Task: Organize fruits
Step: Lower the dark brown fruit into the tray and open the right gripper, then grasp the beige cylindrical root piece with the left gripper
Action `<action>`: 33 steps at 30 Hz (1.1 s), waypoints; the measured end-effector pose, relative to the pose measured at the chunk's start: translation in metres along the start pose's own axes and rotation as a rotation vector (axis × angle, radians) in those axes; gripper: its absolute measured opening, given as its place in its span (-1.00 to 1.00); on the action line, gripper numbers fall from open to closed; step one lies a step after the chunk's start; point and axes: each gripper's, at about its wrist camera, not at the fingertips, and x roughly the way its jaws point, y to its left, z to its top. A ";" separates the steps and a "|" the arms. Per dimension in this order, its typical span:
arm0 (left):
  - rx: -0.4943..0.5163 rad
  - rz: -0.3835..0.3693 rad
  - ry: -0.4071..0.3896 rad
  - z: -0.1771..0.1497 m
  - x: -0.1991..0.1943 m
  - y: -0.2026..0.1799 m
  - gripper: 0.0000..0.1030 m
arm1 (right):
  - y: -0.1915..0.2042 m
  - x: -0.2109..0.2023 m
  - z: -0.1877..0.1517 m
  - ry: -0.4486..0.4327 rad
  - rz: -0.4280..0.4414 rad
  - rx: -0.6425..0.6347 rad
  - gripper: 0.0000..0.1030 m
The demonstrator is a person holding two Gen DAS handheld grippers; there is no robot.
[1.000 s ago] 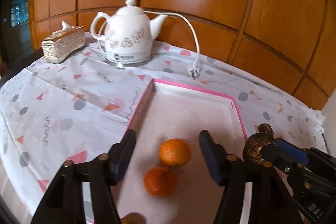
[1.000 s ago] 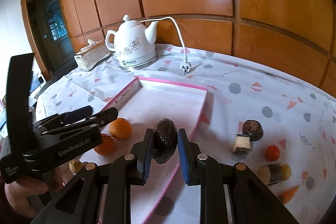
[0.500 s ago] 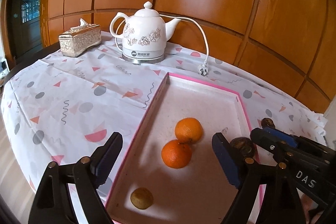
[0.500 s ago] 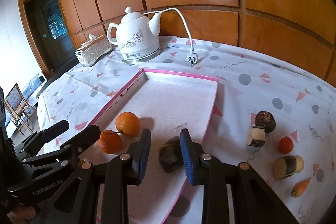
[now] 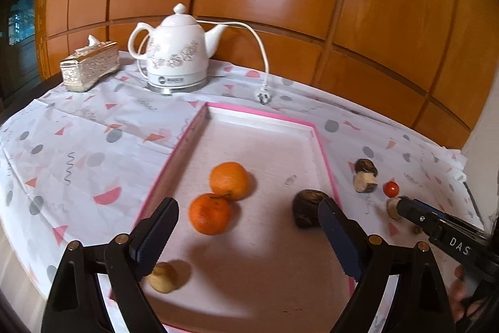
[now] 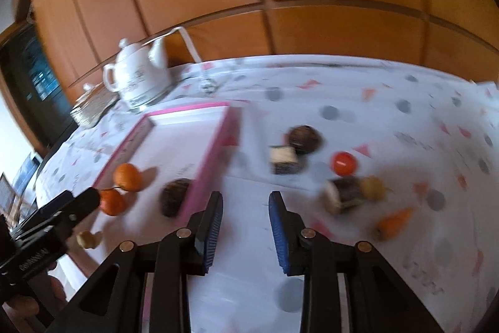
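A pink-rimmed tray (image 5: 324, 152) (image 6: 212, 142) lies on the patterned cloth. In it are two oranges (image 5: 229, 180) (image 5: 210, 213) (image 6: 127, 177), a dark avocado (image 5: 307, 206) (image 6: 174, 197) near its right rim, and a small tan fruit (image 5: 162, 272) (image 6: 87, 238). My left gripper (image 5: 246, 236) is open and empty above the tray's near end. My right gripper (image 6: 246, 227) is open and empty over the cloth right of the tray. Right of the tray lie a dark round fruit (image 6: 304, 139), cut pieces (image 6: 282, 159) (image 6: 343, 194), a small red fruit (image 6: 344, 163) (image 5: 390, 188) and a carrot (image 6: 393, 222).
A white electric kettle (image 5: 176, 52) (image 6: 137, 77) with its cord and plug (image 5: 263, 95) stands behind the tray. A silver tissue box (image 5: 90, 66) sits at the back left. Wooden wall panels close off the back. The right wrist view is motion-blurred.
My right gripper has let go of the avocado in the tray, opened wide and swung right over the cloth. My left gripper has drawn back slightly.
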 end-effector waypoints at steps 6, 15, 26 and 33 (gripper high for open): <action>0.035 -0.029 0.006 -0.001 -0.001 -0.014 0.78 | -0.036 -0.011 -0.012 -0.001 -0.063 0.059 -0.41; 0.063 -0.110 0.028 0.004 0.000 -0.038 0.77 | -0.074 -0.024 -0.027 0.004 -0.135 0.130 -0.41; 0.164 -0.180 0.080 0.012 0.016 -0.090 0.69 | -0.091 -0.027 -0.034 0.005 -0.162 0.154 -0.41; 0.186 -0.181 0.084 0.018 0.039 -0.119 0.68 | -0.099 -0.028 -0.036 -0.006 -0.206 0.156 -0.41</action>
